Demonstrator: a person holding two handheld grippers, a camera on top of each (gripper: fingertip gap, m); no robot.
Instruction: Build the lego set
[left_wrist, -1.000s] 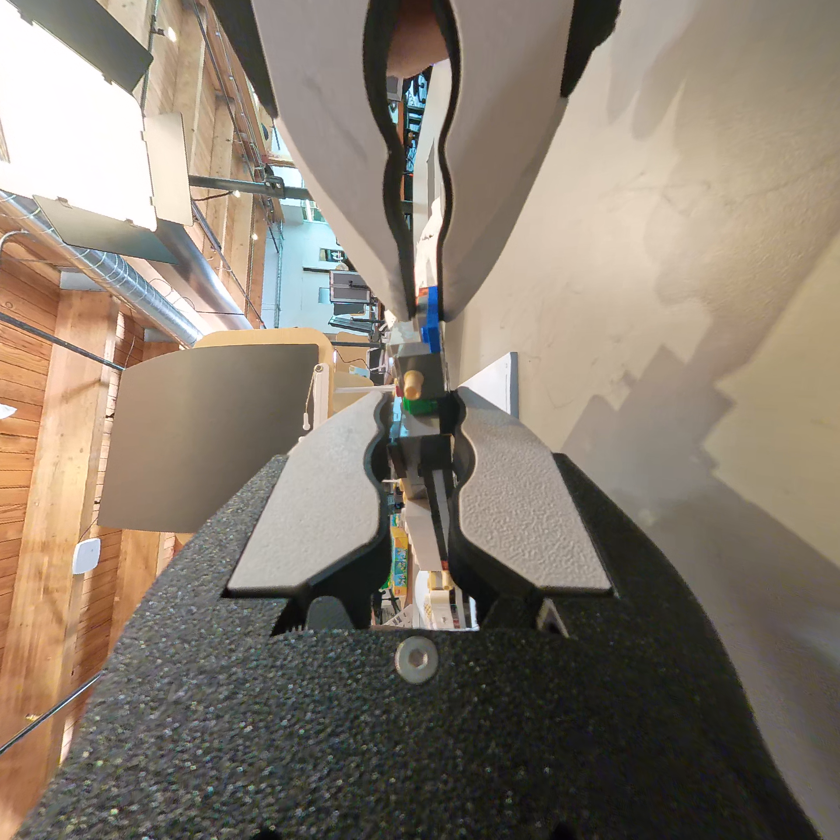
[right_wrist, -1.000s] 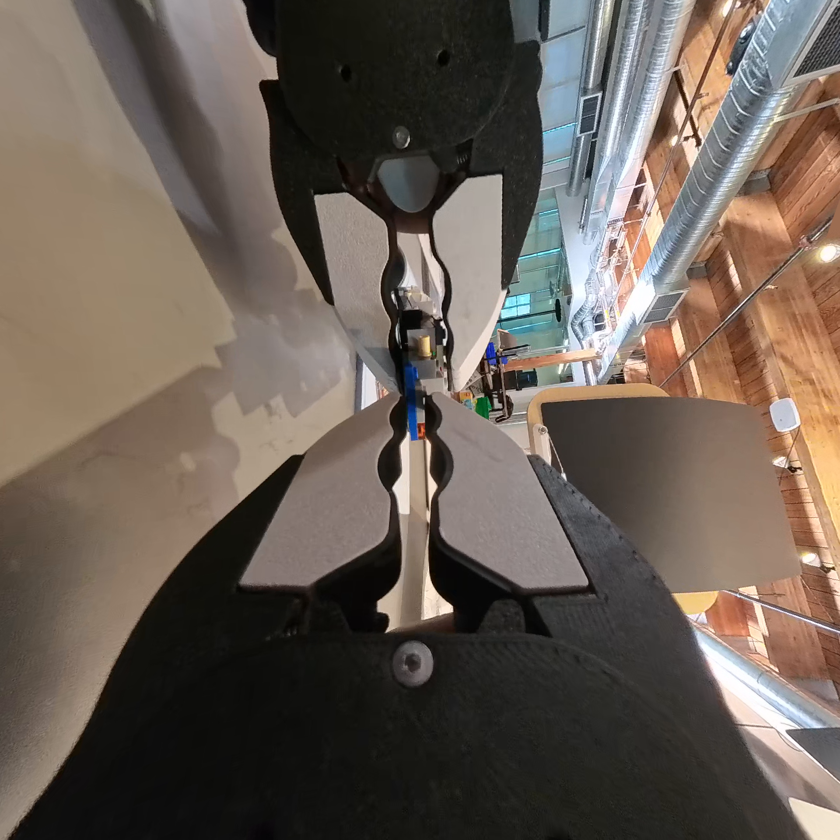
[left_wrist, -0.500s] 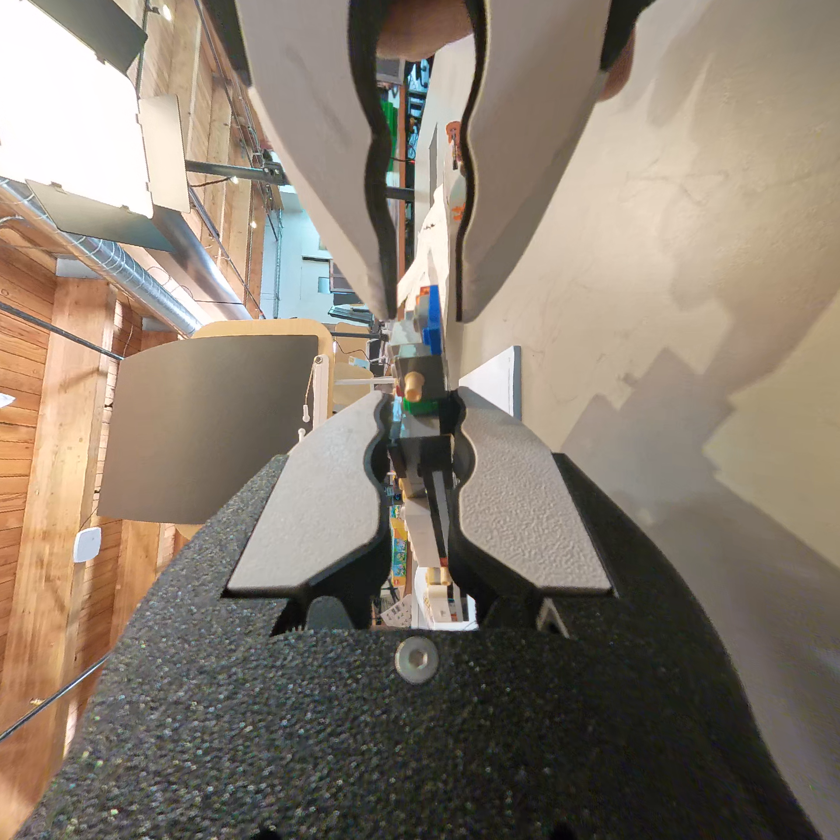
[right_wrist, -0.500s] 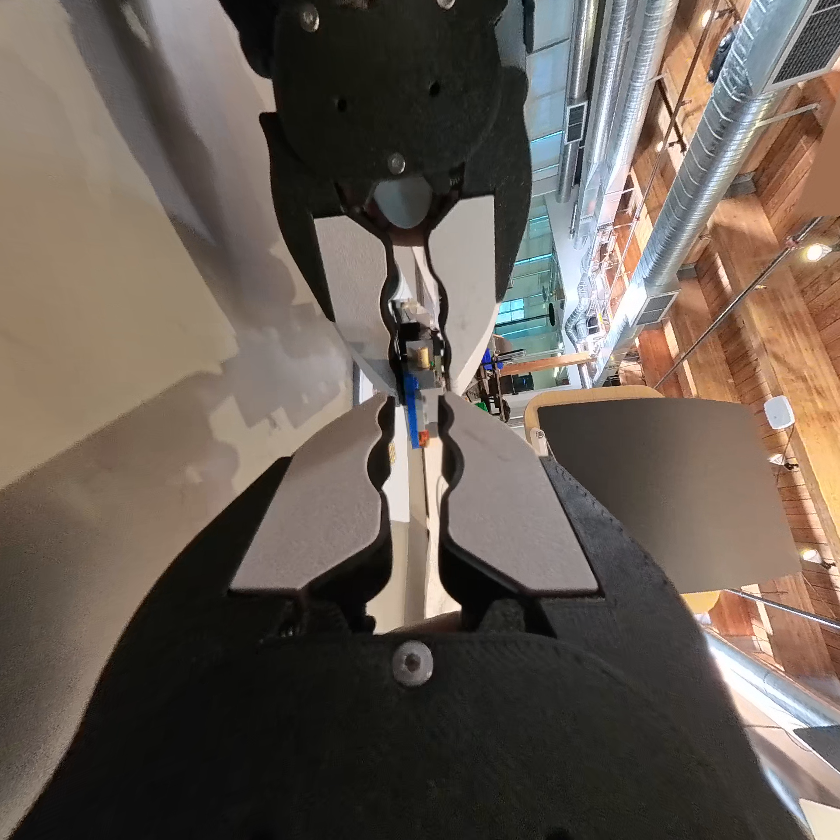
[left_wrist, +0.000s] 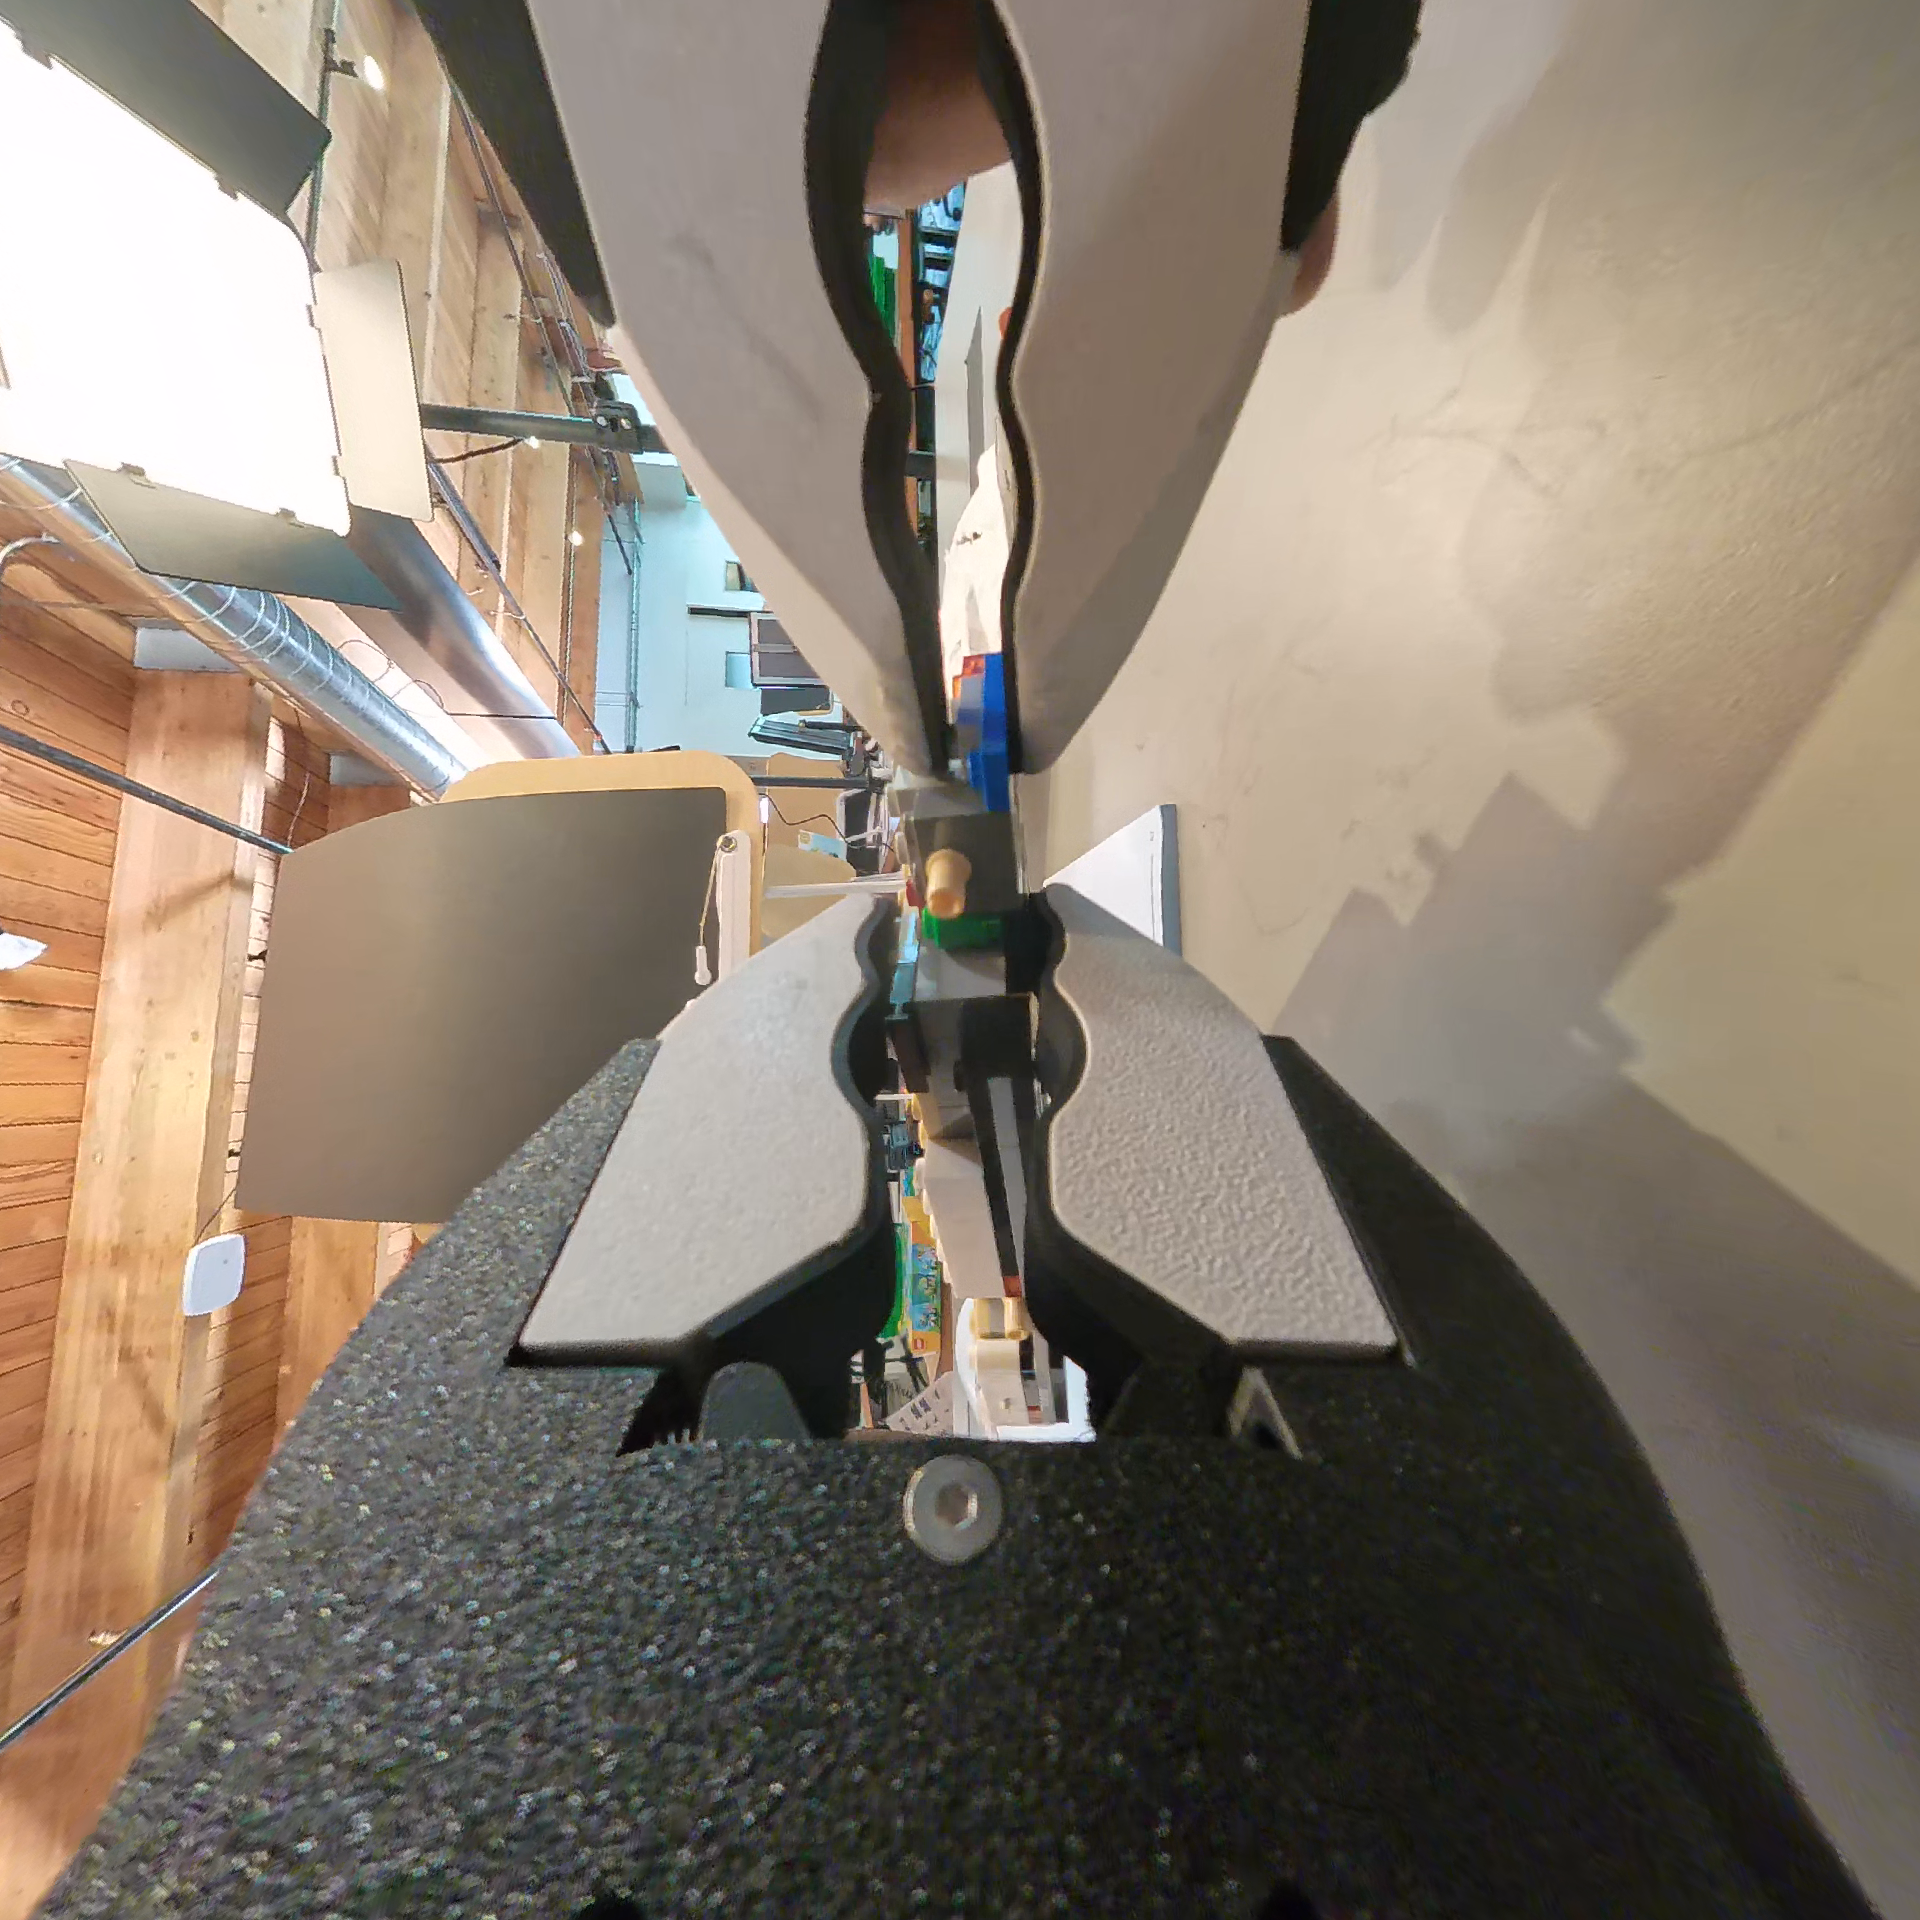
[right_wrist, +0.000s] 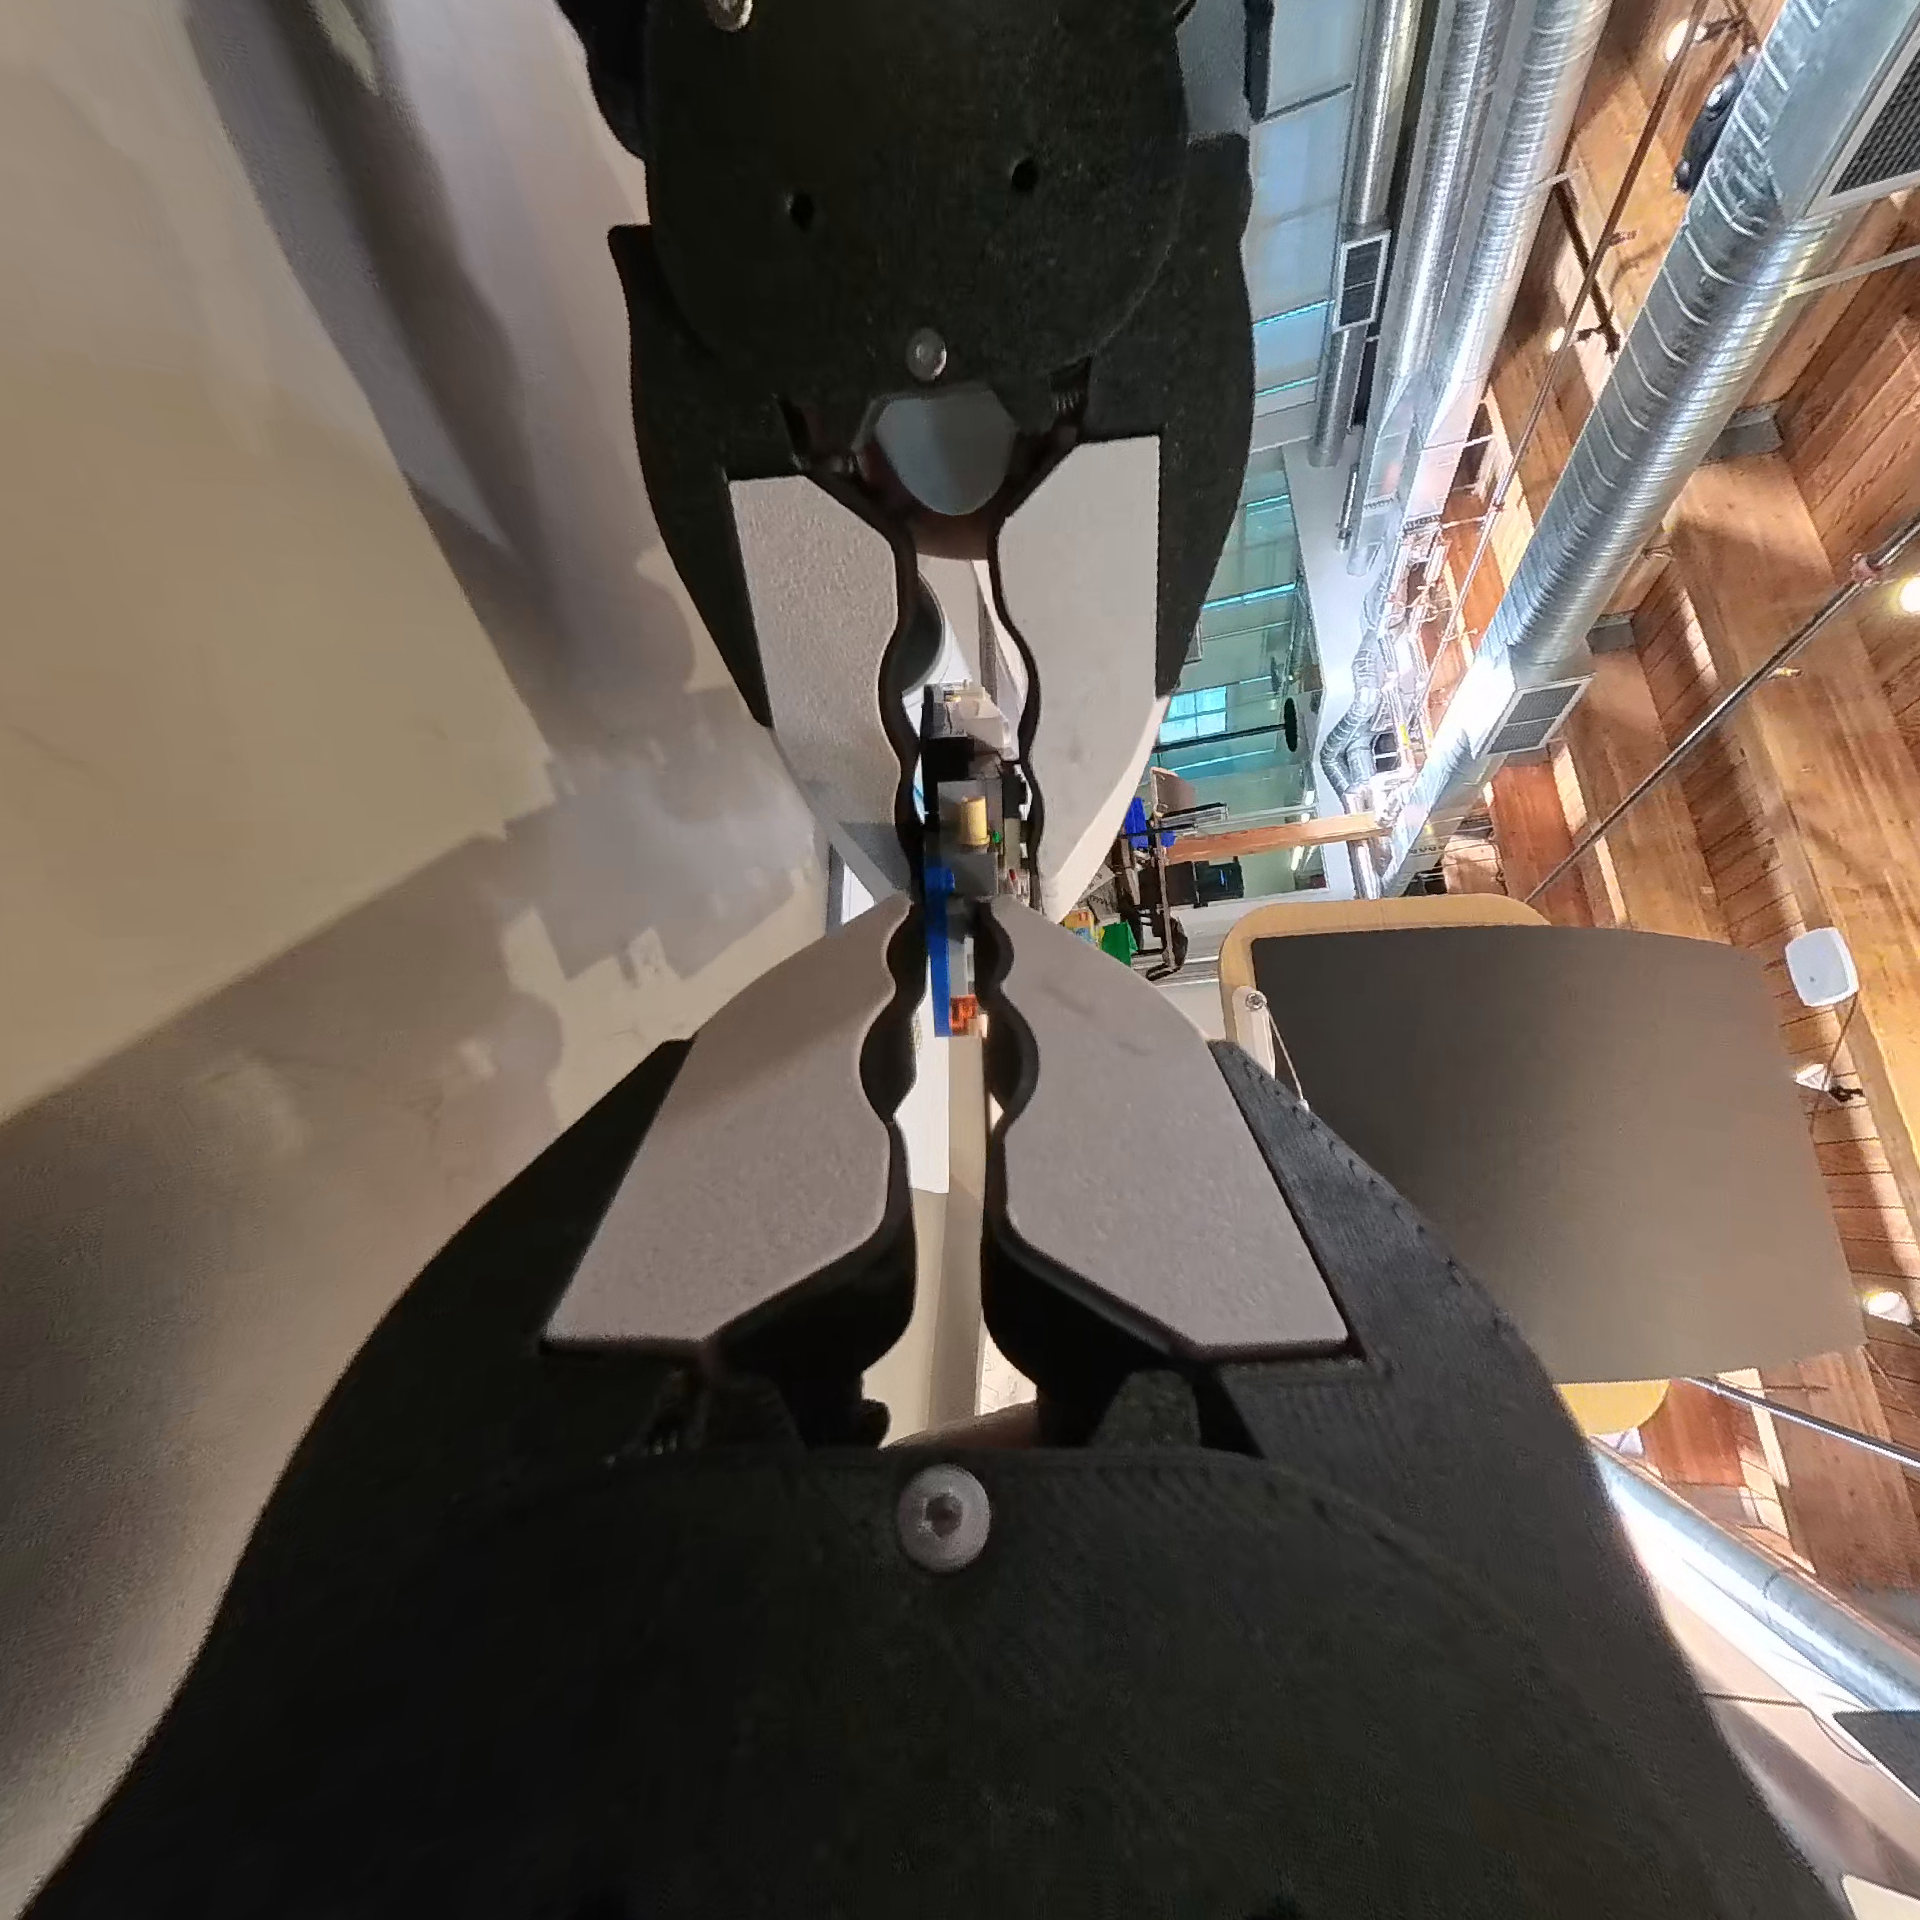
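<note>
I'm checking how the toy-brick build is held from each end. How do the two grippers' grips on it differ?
The left gripper holds the build's thick grey-and-black end, its jaws set wider. The right gripper pinches the thin blue plate end, its jaws nearly together. The left's end carries a green brick; the right's carries a small orange piece. Both have jaws closed on the same build, tip to tip.

No legible text, labels or nos. from my end in either wrist view. A white sheet (left_wrist: 1127, 873) on the table has faint marks, too small to make out. Coloured boxes (left_wrist: 925, 1288) seen between my fingers carry print, but too blurred and small to read.
</note>
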